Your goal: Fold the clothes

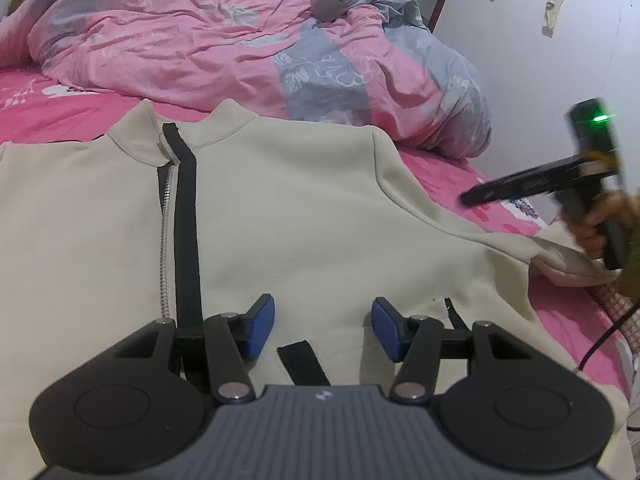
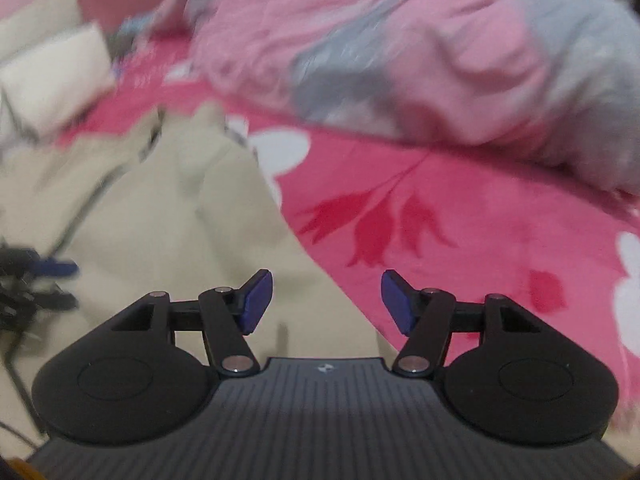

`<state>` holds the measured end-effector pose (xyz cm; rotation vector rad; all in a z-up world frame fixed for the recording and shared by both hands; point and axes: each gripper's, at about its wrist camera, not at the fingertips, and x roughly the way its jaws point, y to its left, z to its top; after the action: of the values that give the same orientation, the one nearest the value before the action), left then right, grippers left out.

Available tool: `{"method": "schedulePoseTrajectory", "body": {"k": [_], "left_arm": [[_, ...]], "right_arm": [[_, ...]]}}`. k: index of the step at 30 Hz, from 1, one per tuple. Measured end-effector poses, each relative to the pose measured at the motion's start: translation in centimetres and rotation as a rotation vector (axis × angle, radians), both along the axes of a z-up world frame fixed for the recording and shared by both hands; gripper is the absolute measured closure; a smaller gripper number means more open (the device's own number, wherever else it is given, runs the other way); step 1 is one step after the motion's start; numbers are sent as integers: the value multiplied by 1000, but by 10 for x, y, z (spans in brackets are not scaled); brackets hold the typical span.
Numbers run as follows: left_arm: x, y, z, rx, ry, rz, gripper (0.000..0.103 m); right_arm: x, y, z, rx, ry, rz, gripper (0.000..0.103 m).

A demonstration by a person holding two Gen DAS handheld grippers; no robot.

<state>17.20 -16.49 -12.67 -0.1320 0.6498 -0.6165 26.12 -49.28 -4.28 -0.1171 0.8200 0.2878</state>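
Both hand-held grippers gape empty: left gripper (image 1: 322, 326) over the cream zip-front fleece jacket (image 1: 300, 208) spread front-up on the pink floral bedsheet (image 2: 460, 216), right gripper (image 2: 327, 300) at its edge. Thick, soft, limp cloth probably wants pinching at shoulder seam or hem.

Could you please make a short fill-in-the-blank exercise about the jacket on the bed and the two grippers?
1. The cream jacket lies on a bed sheet whose colour is ____.
2. The jacket's zipper runs beside a ____ strip.
3. The left gripper has its fingers ____.
4. The right gripper holds ____.

Missing words: pink; black; open; nothing
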Motion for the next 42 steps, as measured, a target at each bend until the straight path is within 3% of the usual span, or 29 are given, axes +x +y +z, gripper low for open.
{"method": "schedulePoseTrajectory", "body": {"k": [5,6,7,8,15,21,22,29,30,33,37,38,39,42], "left_arm": [[0,1,-1,-10,3,1,48],[0,1,-1,-12,3,1,48],[0,2,-1,-14,4,1,48],[0,1,-1,-14,3,2,48],[-1,-1,0,0,0,5,48],[-1,2,1,-12,7,5,48],[0,3,1,-17,9,5,48],[0,4,1,-30,15,6,47],[0,4,1,-34,16,6,47],[1,6,0,-45,20,6,47],[1,8,0,-57,24,5,47],[1,8,0,-60,25,5,47],[1,9,0,-63,26,5,47],[1,10,0,-72,28,4,47]], "right_arm": [[14,10,-38,-42,143,-10,51],[11,17,-39,-67,117,-11,65],[6,24,-36,-91,99,-16,97],[2,30,-34,-116,82,-21,100],[0,56,-12,-382,-124,-80,100],[15,75,-48,-572,-28,-66,91],[17,77,-51,-597,-16,-66,81],[2,98,43,-409,-256,-89,79],[8,108,45,-352,-260,-59,81],[35,149,28,-227,-223,85,86],[100,165,-50,-342,-64,40,90],[104,162,-58,-343,-83,32,91],[107,159,-65,-345,-100,24,91],[102,163,-42,-336,-99,2,91]]}}
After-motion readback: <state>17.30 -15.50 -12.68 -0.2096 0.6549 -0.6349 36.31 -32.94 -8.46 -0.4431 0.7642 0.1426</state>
